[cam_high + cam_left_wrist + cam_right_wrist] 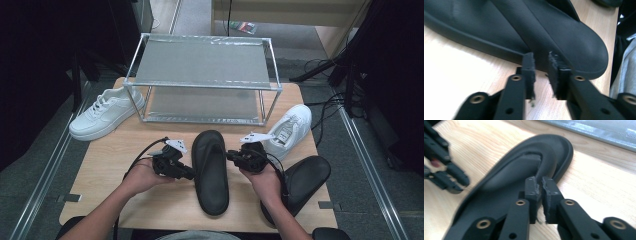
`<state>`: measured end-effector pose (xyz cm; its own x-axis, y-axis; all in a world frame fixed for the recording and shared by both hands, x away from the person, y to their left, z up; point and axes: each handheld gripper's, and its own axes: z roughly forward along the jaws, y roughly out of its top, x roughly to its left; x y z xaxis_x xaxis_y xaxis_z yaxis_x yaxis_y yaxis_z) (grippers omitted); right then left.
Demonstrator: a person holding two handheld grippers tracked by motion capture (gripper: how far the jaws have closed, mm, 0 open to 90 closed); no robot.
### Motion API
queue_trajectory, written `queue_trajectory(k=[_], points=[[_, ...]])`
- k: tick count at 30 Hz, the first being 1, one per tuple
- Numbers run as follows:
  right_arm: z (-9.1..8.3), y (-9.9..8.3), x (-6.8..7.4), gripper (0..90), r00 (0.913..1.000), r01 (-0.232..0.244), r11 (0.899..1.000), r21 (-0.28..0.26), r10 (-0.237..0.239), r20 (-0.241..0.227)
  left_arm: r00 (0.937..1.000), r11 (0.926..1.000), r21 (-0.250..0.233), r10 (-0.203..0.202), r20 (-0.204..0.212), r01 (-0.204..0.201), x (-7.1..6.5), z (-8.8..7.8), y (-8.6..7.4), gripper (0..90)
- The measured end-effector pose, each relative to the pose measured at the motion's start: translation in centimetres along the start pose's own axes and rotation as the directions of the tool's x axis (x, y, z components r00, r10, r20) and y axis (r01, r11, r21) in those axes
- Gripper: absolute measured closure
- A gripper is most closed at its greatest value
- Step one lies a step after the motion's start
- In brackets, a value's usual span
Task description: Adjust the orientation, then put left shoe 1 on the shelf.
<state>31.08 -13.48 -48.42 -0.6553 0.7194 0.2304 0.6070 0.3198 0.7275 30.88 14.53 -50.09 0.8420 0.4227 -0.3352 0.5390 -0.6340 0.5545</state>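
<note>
A black flip-flop (210, 170) lies lengthwise on the wooden table (115, 165), toe toward the rack. My left gripper (190, 175) sits against its left edge, and my right gripper (230, 156) against its right edge near the strap. In the left gripper view the jaws (541, 67) stand a little apart at the sole's rim (564, 37), with nothing between the pads. Seen from the right gripper, its jaws (540, 186) show a narrow gap at the flip-flop's (519, 170) side, pads not pressing it. The left gripper (461, 184) appears across the sole.
A second black flip-flop (300, 180) lies at the table's right front corner, partly over the edge. A white sneaker (105, 112) rests at the back left and another (290, 130) at the back right. A two-shelf metal rack (200, 75) stands at the back.
</note>
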Motion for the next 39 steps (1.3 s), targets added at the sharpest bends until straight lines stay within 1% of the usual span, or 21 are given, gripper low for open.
queue_trajectory(k=[1, 2, 3, 4, 5, 6, 9, 10, 12, 13, 18, 19, 25, 29, 30, 31, 35, 36, 37, 38, 39], points=[[-0.3, 0.1, 0.1, 77.0, 1.0000, -0.004, 1.000, -0.010, 0.004, -0.007, 0.9999, 0.9999, -0.005, -0.010, -0.008, 0.010, 0.4, -0.3, 0.0, 70.4], [-0.3, 0.1, 0.1, 77.0, 1.0000, -0.004, 1.000, -0.010, 0.004, -0.007, 0.9999, 0.9999, -0.005, -0.010, -0.008, 0.010, 0.4, -0.3, 0.0, 67.8], [-0.7, 0.0, 0.3, 71.6, 1.0000, 0.002, 1.000, -0.021, -0.003, -0.009, 0.9998, 0.9998, -0.009, -0.019, -0.012, 0.019, 0.6, -0.5, 0.1, 63.9], [-0.7, 0.0, 0.3, 71.6, 1.0000, 0.002, 1.000, -0.021, -0.003, -0.009, 0.9998, 0.9998, -0.009, -0.019, -0.012, 0.019, 0.6, -0.5, 0.1, 61.1], [-0.9, -0.1, 0.5, 66.2, 0.9999, -0.002, 1.000, -0.027, 0.001, -0.012, 0.9996, 0.9997, -0.016, -0.018, -0.020, 0.018, 0.8, -0.6, 0.2, 55.8], [-1.0, -0.3, 0.6, 63.9, 0.9998, -0.010, 1.000, -0.021, 0.010, -0.016, 0.9994, 0.9995, -0.021, -0.025, -0.024, 0.024, 0.8, -0.8, 0.3, 52.6], [-1.5, -0.9, 0.9, 60.6, 0.9998, -0.020, 1.000, -0.018, 0.020, 0.006, 0.9994, 0.9972, -0.071, -0.024, -0.024, 0.022, 1.3, -1.8, 0.8, 44.6], [-1.6, -1.2, 1.0, 59.4, 0.9997, -0.022, 1.000, -0.021, 0.023, 0.013, 0.9993, 0.9956, -0.090, -0.028, -0.024, 0.025, 1.3, -2.0, 0.9, 42.8], [-1.8, -1.4, 1.1, 59.0, 0.9993, -0.029, 0.999, -0.019, 0.029, 0.022, 0.9993, 0.9944, -0.102, -0.030, -0.024, 0.027, 1.3, -2.2, 1.0, 41.6], [-1.8, -1.9, 1.3, 57.2, 0.9986, -0.043, 0.999, -0.015, 0.044, 0.031, 0.9991, 0.9945, -0.104, -0.018, -0.038, 0.014, 1.2, -2.5, 1.2, 40.3], [-1.8, -2.6, 1.8, 55.7, 0.9978, -0.037, 0.999, -0.002, 0.037, 0.056, 0.9989, 0.9923, -0.123, 0.004, -0.047, -0.010, 0.8, -3.5, 2.0, 38.0], [-1.7, -2.9, 2.0, 55.1, 0.9979, -0.042, 0.999, 0.007, 0.041, 0.050, 0.9983, 0.9903, -0.137, 0.013, -0.057, -0.021, 0.7, -4.2, 2.5, 38.1], [-1.2, -3.2, 2.6, 54.9, 0.9976, -0.040, 0.999, 0.024, 0.038, 0.058, 0.9975, 0.9910, -0.132, 0.015, -0.069, -0.024, 0.8, -5.8, 4.0, 40.8], [-0.8, -3.0, 2.7, 54.5, 0.9971, -0.050, 0.999, 0.021, 0.049, 0.058, 0.9978, 0.9910, -0.130, 0.024, -0.062, -0.032, 1.1, -6.8, 5.6, 45.9], [-0.7, -3.0, 2.7, 54.3, 0.9968, -0.057, 0.998, 0.023, 0.056, 0.057, 0.9978, 0.9912, -0.128, 0.028, -0.059, -0.036, 1.2, -7.0, 5.9, 47.9], [-0.3, -3.0, 2.9, 53.8, 0.9969, -0.057, 0.998, 0.034, 0.055, 0.056, 0.9976, 0.9901, -0.134, 0.032, -0.061, -0.040, 1.4, -7.5, 6.6, 53.0], [0.0, -2.9, 3.0, 53.7, 0.9961, -0.057, 0.997, 0.046, 0.054, 0.069, 0.9977, 0.9872, -0.154, 0.031, -0.060, -0.040, 1.6, -8.2, 7.5, 64.4], [0.1, -2.9, 2.9, 53.4, 0.9957, -0.064, 0.997, 0.051, 0.060, 0.070, 0.9977, 0.9875, -0.152, 0.033, -0.059, -0.042, 1.7, -8.4, 7.7, 64.4], [0.1, -2.9, 2.8, 53.4, 0.9951, -0.069, 0.996, 0.056, 0.064, 0.074, 0.9974, 0.9865, -0.157, 0.038, -0.062, -0.047, 1.8, -8.8, 8.0, 69.6], [0.2, -2.9, 2.8, 53.4, 0.9952, -0.069, 0.996, 0.056, 0.064, 0.074, 0.9955, 0.9852, -0.161, 0.046, -0.083, -0.059, 1.9, -9.3, 8.4, 72.4], [0.2, -2.9, 2.8, 53.4, 0.9952, -0.069, 0.996, 0.056, 0.064, 0.074, 0.9955, 0.9852, -0.161, 0.046, -0.083, -0.059, 1.9, -9.3, 8.4, 73.9]])
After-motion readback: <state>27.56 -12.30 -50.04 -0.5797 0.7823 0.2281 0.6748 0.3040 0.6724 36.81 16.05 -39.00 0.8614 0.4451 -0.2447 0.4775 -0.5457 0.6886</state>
